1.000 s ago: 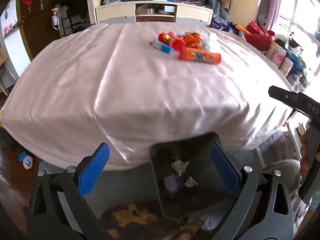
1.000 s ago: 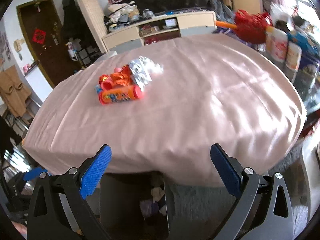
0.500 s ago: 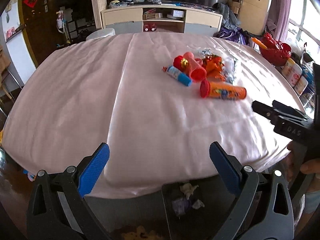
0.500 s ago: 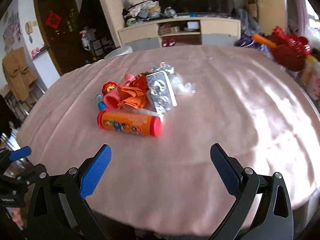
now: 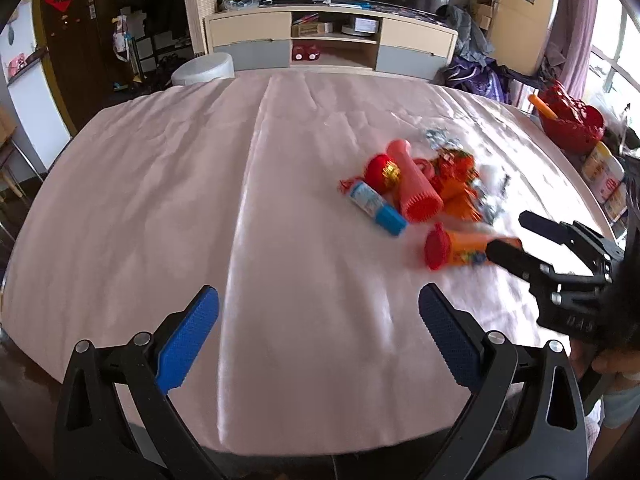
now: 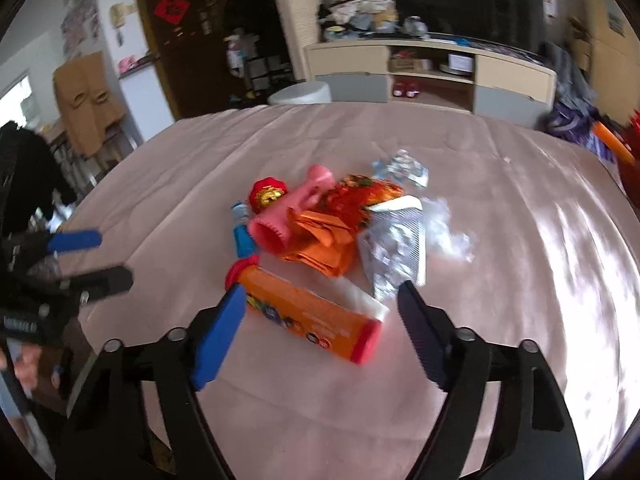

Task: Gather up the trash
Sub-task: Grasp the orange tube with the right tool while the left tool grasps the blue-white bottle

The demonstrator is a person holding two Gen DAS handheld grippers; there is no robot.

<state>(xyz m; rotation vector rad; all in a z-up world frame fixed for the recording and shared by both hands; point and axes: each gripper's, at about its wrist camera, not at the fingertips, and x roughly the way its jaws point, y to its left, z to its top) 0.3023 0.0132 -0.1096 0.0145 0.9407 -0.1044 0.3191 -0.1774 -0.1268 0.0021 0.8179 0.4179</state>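
Right wrist view: right gripper (image 6: 320, 316) is closing, jaws not yet touching, around near orange tube (image 6: 308, 312) for pickup; left gripper (image 5: 318, 336) hovering wide open, empty.

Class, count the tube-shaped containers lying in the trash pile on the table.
3: the orange tube nearest the right tool, the pink tube behind it, and the blue tube to its left. Others may be hidden underneath.
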